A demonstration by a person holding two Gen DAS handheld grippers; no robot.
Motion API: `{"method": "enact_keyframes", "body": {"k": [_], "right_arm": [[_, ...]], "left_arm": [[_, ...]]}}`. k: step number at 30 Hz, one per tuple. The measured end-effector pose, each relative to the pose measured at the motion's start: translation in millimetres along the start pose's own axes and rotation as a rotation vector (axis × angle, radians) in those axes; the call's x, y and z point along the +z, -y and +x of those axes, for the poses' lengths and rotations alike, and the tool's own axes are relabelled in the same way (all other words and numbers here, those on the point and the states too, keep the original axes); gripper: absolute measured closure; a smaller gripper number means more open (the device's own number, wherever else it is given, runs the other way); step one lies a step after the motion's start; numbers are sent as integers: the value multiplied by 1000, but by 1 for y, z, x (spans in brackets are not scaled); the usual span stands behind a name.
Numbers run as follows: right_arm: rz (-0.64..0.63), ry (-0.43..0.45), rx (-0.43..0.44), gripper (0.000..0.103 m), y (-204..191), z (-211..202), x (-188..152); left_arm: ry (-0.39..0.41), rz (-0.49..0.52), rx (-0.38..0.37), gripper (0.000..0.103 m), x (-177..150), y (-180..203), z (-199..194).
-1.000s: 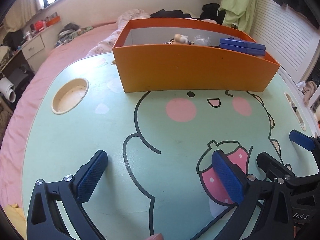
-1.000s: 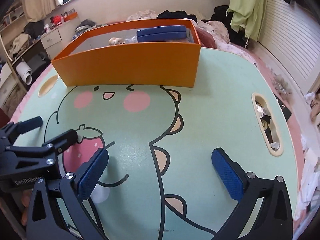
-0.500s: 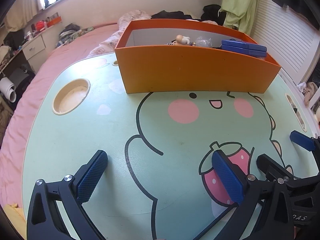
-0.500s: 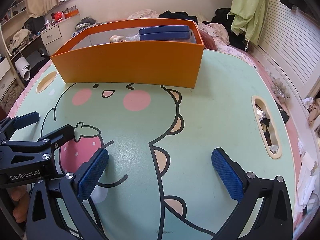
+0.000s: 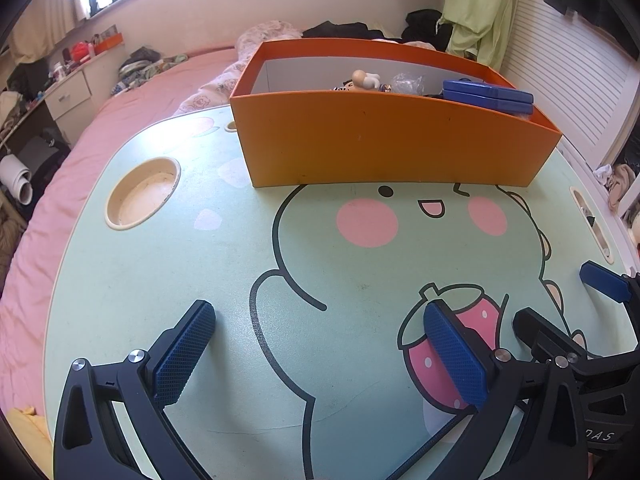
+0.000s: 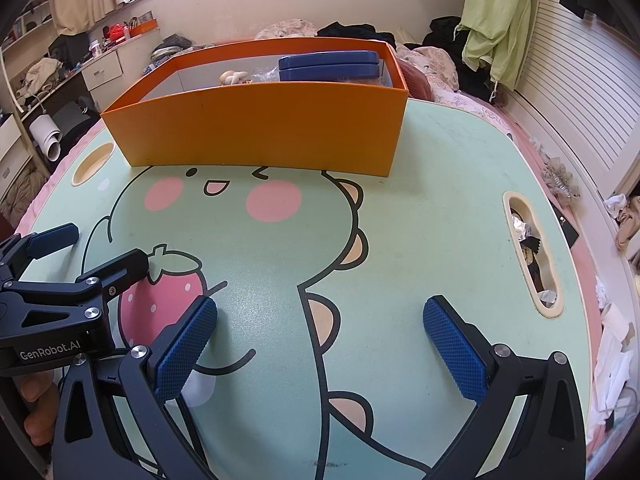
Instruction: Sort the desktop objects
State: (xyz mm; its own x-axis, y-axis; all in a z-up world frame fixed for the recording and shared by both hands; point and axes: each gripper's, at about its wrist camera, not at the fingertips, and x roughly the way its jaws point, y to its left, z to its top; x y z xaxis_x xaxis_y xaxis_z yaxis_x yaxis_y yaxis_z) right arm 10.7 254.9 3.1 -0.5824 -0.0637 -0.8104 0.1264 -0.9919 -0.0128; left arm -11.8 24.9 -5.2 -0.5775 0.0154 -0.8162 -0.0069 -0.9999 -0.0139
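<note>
Change over the last second: both wrist views sit slightly further back from the box; its front wall reads lower and a touch further off than a second ago. Nothing else has shifted. Contents and box position are unchanged, and both tools were already empty then. Judgement: the sorting looks done or nearly done, and the tools are backing off rather than reaching.

Left to right:
- Cup recess in the table, far left, empty.
- Left gripper: jaws spread wide, nothing between the pads, hovering over the bare printed top.
- Box at the far middle of the table, on its surface. Inside, seen over the rim: a small figure, a clear bag, and two stacked blue cases at the right end.
- Right gripper: jaws also wide apart and empty, just beside the left tool, whose body shows at the left edge of the right view.
- Slot near the table's right edge holds scraps and wrappers; whether they count as task items I cannot tell.

No loose object is visible on the tabletop in either view. Nothing obstructs either tool; the only close neighbour is the other gripper.
</note>
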Motion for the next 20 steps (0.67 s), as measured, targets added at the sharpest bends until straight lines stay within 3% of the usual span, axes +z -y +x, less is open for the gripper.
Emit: {"method": "enact_keyframes", "body": {"k": [20], "right_arm": [[-1, 0, 0, 0, 0, 0, 0]], "left_arm": [[3, -2, 2, 0, 0, -3, 0]]}}
